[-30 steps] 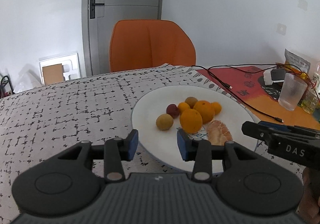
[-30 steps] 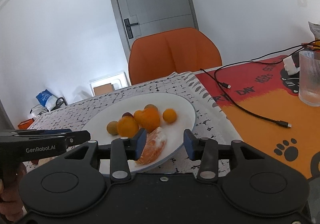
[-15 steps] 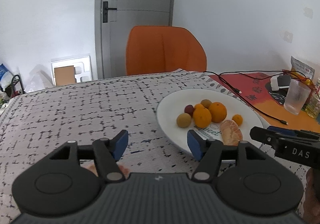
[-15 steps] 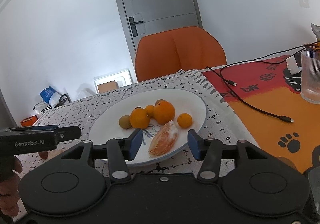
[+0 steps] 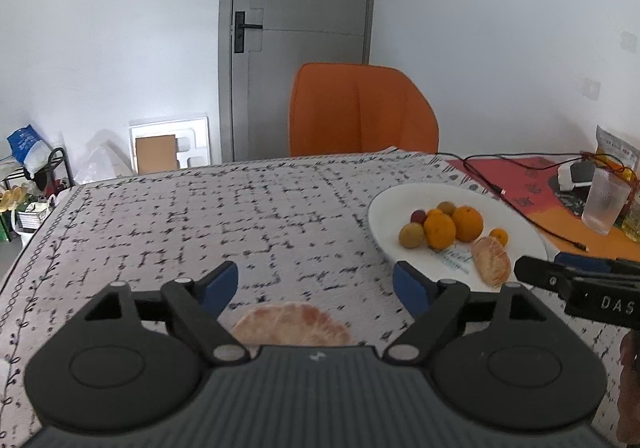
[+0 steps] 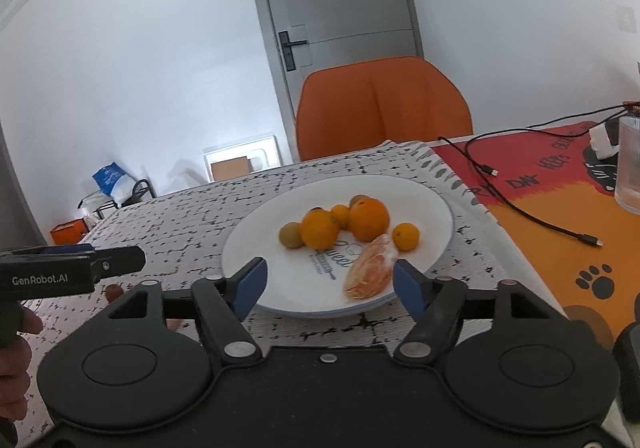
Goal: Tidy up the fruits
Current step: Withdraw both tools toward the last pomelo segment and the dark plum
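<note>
One peeled citrus piece (image 5: 291,324) now lies on the surface just below the left gripper (image 5: 316,282), which has swung away from the plate (image 5: 384,203) and spread wide. Likely the next pickup. Right gripper (image 6: 329,280), also wide, holds nothing, over the plate's near rim, its segment (image 6: 370,268) released.

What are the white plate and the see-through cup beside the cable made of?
The plate looks like glazed ceramic: smooth, glossy white, with a printed blue logo; melamine is possible. The cup looks like ribbed clear glass or hard plastic: translucent with fine vertical ridges; the view cannot settle which.
</note>
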Demonstrator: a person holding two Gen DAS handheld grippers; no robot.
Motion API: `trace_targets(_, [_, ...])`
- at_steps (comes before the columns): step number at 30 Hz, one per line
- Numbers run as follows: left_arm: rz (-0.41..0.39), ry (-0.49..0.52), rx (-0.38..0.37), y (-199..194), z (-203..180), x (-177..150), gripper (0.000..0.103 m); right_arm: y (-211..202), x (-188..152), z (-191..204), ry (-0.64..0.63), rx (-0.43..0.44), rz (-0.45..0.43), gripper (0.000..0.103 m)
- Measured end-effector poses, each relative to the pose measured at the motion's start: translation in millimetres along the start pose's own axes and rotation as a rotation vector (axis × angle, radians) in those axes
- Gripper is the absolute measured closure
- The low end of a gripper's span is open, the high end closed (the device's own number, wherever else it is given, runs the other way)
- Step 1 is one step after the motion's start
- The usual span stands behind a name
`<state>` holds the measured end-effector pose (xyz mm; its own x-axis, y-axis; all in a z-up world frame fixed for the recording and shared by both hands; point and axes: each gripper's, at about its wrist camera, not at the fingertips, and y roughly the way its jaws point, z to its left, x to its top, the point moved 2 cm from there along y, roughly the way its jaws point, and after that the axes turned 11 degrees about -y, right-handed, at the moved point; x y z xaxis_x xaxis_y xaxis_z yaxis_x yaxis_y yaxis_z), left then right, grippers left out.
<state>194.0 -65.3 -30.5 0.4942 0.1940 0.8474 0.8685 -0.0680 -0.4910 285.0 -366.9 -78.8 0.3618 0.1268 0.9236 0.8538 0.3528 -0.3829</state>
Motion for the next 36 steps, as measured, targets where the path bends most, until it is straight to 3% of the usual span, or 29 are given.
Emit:
trace_targets(4, [0.004,0.014,0.008,-8,10,-5,0.014,-3,1,11,-0.018,0.015,-0.011,0.013])
trace_targets(12, [0.009,0.001,0.036,-18,37,-10,0.009,-4,3,35,-0.055,0.070,-0.007,0.000])
trace_targets(30, [0.002,-0.075,0.067,-20,82,-17,0.012,15,0,83,-0.143,0.147,0.048,0.000])
trace_targets(32, [-0.009,-0.085,0.071,-19,86,-15,0.014,18,-1,88,-0.152,0.161,0.056,0.002])
trace_targets(36, [0.005,-0.089,0.063,-12,89,-14,0.024,27,-3,99,-0.174,0.191,0.079,0.015])
